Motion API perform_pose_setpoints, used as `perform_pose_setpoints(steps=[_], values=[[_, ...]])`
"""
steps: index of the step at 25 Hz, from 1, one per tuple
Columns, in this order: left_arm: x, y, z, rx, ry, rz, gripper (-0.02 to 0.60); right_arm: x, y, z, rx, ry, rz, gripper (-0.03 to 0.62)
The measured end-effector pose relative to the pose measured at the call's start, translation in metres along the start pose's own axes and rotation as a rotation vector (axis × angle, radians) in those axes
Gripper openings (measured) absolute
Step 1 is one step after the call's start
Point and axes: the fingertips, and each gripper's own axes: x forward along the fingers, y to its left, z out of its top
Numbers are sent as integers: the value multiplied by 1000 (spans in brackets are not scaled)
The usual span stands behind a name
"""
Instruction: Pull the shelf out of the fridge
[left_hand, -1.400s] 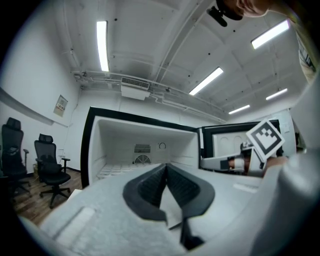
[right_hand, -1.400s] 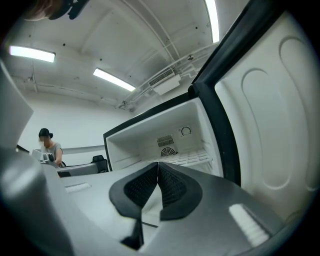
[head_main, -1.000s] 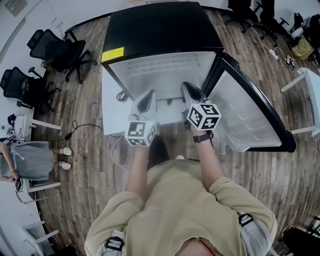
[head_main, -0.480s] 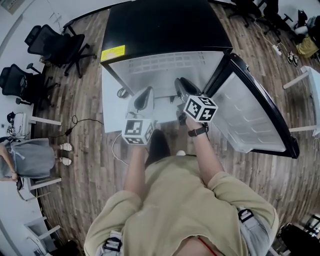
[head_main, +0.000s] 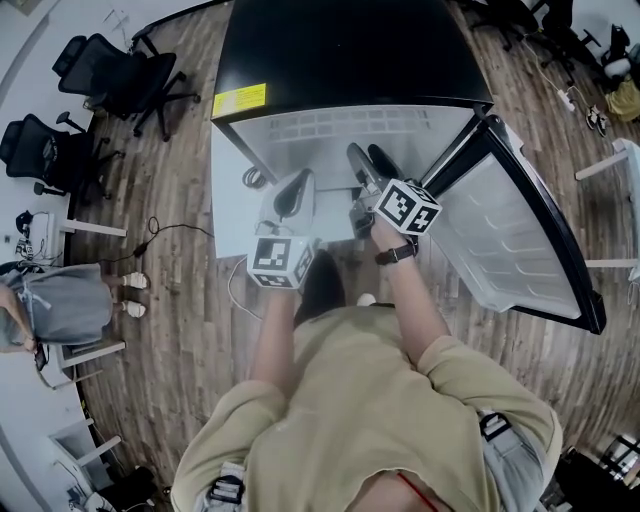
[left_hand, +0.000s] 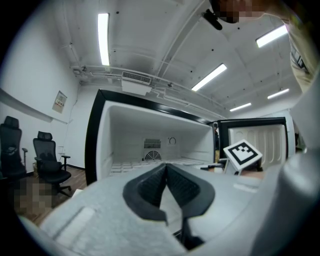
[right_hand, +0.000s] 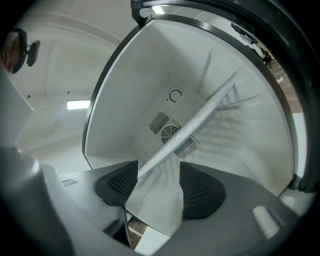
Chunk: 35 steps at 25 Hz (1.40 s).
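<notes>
The black fridge (head_main: 350, 60) stands open, its door (head_main: 510, 240) swung out to the right. In the right gripper view the glass shelf with its white front strip (right_hand: 205, 112) runs slantwise between the jaws. My right gripper (right_hand: 158, 165) (head_main: 364, 162) has just been opening and is open wide, with the shelf's corner between the pads (right_hand: 200, 190) and neither pad pressing on it. My left gripper (left_hand: 166, 167) (head_main: 292, 195) points level into the white cabinet with its fingertips together; I see nothing gripped. The right gripper's marker cube (left_hand: 242, 154) shows beside it.
A round fan grille (left_hand: 152, 155) sits in the fridge's back wall. Two black office chairs (head_main: 120, 85) (head_main: 45, 165) stand on the wooden floor at the left, a seated person (head_main: 60, 310) is at the far left, and a cable (head_main: 170, 235) trails beside the fridge.
The right gripper has moved toward the fridge's inside and rolled, and its two fingers now stand spread apart. The left gripper has shifted slightly.
</notes>
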Motion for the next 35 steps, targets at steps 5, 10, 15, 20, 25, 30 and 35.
perform_pose_setpoints(steps=[5,10,15,20,25,30,35], values=[[8,6,-5,-7,12,-9,2,16,-1,20,150,-158,70,253],[18,8,-1,3,13,-27,2,32,-8,22,212,-151,62,237],[21,11,-1,11,22,-37,2,44,-9,20,269,-157,84,182],[19,22,-5,21,40,-21,2,55,-6,22,355,-202,126,131],[14,36,-7,20,54,-2,2,64,-12,26,513,-269,120,103],[12,44,-11,23,68,12,2,67,-25,27,637,-337,127,61],[13,43,-13,22,74,9,2,66,-26,25,677,-335,105,48]])
